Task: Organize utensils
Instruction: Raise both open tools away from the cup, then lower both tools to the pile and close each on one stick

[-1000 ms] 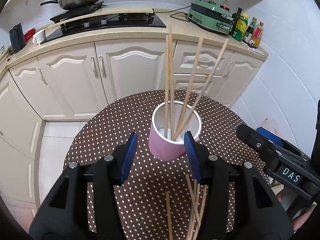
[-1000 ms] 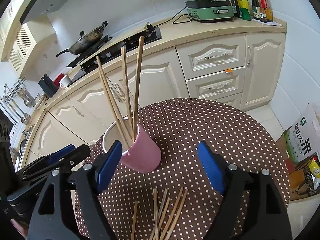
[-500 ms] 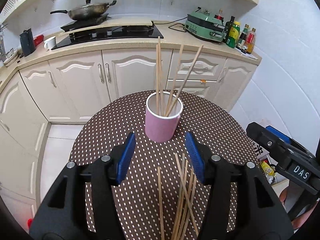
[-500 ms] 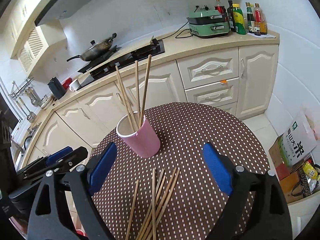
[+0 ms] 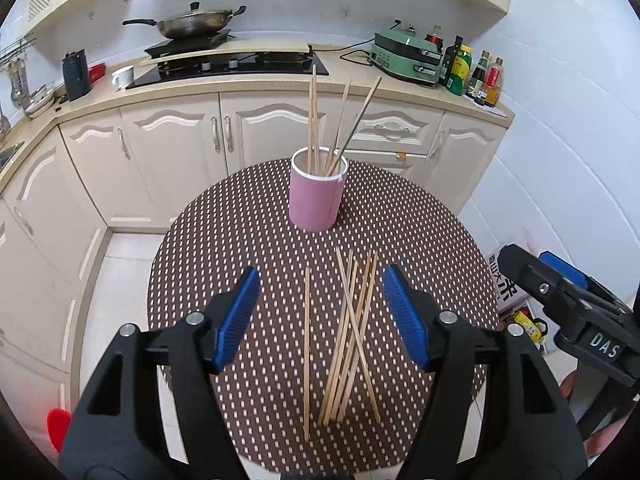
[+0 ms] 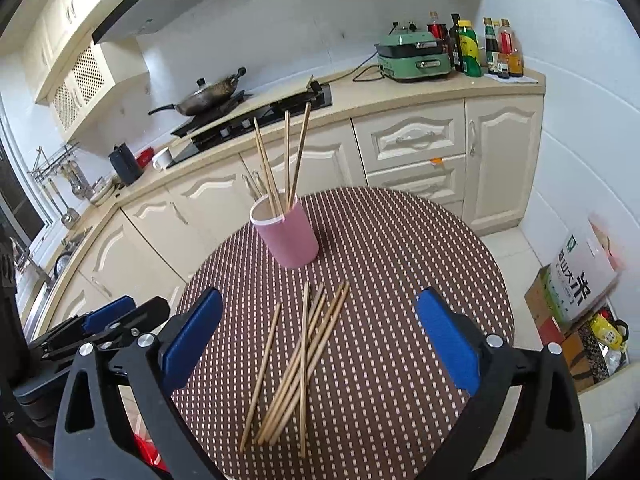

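Round table (image 5: 224, 248), brown cloth w/ white dots, kitchen cabinets behind.

Pink cup (image 5: 316, 196) stands upright on the far half of the table, white inner wall visible. Four chopsticks in cup (image 5: 313, 120) lean out above the rim, two near vertical, two tilted to the right (left wrist view). In right wrist view the same cup (image 6: 289, 236) sits up-left of centre.

Loose chopsticks (image 5: 352, 336) lie flat on the cloth, on the near side of the cup, apart from it. Most overlap in a crossed bundle; one single chopstick (image 5: 307, 348) lies just left of the bundle, roughly parallel, not touching as far as visible. Exact count in bundle unclear.

L gripper (image 5: 320, 316): blue pads spread wide, nothing between them; hovers above the loose sticks, single stick and bundle framed between the fingers.

R gripper (image 6: 318, 340): pads also wide apart, empty, above the same bundle (image 6: 304, 360). Its body shows at right edge of left wrist view, "DAS" label readable.

Background: wok (image 5: 192, 26) on the stove, green appliance (image 6: 416, 60) and sauce bottles (image 6: 476, 48) on the counter.
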A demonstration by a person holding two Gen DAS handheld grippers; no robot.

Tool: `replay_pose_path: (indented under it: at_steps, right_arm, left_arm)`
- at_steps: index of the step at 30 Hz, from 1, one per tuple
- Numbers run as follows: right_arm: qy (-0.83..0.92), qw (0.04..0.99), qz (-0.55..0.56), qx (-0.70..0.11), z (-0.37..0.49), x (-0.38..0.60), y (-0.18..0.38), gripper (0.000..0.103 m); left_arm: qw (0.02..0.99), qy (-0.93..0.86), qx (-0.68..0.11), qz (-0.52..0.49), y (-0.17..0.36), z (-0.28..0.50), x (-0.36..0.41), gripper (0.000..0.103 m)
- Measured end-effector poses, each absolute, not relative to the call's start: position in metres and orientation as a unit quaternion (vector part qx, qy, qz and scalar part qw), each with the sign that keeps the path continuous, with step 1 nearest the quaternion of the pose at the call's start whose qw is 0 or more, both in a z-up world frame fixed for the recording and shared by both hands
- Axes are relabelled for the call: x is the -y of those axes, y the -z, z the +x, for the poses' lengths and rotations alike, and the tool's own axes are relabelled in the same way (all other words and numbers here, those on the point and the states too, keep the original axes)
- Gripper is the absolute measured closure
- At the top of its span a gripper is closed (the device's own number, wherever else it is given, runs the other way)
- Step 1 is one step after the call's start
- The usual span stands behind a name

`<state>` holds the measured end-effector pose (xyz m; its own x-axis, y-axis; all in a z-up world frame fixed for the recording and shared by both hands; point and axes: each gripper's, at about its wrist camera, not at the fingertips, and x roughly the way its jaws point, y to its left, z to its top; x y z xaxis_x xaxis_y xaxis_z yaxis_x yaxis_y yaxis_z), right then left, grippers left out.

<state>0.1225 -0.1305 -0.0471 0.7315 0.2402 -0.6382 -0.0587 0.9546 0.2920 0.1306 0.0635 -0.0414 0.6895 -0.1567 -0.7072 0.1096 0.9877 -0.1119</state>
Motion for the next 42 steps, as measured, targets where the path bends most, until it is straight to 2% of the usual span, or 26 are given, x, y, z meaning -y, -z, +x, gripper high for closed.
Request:
replay_pose_path:
  at_steps: [14, 16, 18, 22, 24, 27, 30, 38, 42]
  right_arm:
    - [-0.115, 0.885, 0.123, -0.433, 0.102, 0.117, 0.1, 0.01]
    - [-0.122, 0.877, 0.133, -0.446, 0.106, 0.116, 0.108, 0.022]
    - [-0.139, 0.864, 0.145, -0.462, 0.115, 0.113, 0.119, 0.041]
    - [-0.161, 0.842, 0.155, -0.491, 0.134, 0.102, 0.139, 0.054]
    - [-0.168, 0.833, 0.154, -0.505, 0.142, 0.095, 0.147, 0.068]
    - [-0.174, 0.82, 0.154, -0.523, 0.155, 0.084, 0.159, 0.078]
    - [-0.177, 0.811, 0.154, -0.536, 0.168, 0.077, 0.168, 0.084]
    - [-0.149, 0.798, 0.138, -0.567, 0.204, 0.066, 0.191, 0.091]
    - [-0.126, 0.794, 0.127, -0.581, 0.217, 0.061, 0.197, 0.098]
  left_arm:
    - [0.894, 0.048, -0.445, -0.031, 0.087, 0.104, -0.069, 0.035]
    - [0.888, 0.047, -0.457, -0.028, 0.098, 0.109, -0.071, 0.035]
    - [0.881, 0.044, -0.471, -0.027, 0.107, 0.114, -0.074, 0.035]
    - [0.859, 0.039, -0.51, -0.031, 0.132, 0.131, -0.083, 0.034]
    - [0.853, 0.04, -0.519, -0.033, 0.14, 0.137, -0.087, 0.034]
    - [0.841, 0.046, -0.538, -0.03, 0.155, 0.148, -0.09, 0.034]
    - [0.83, 0.056, -0.553, -0.029, 0.166, 0.159, -0.093, 0.034]
    - [0.819, 0.088, -0.567, -0.018, 0.179, 0.183, -0.089, 0.034]
    - [0.814, 0.096, -0.573, -0.012, 0.184, 0.196, -0.087, 0.034]
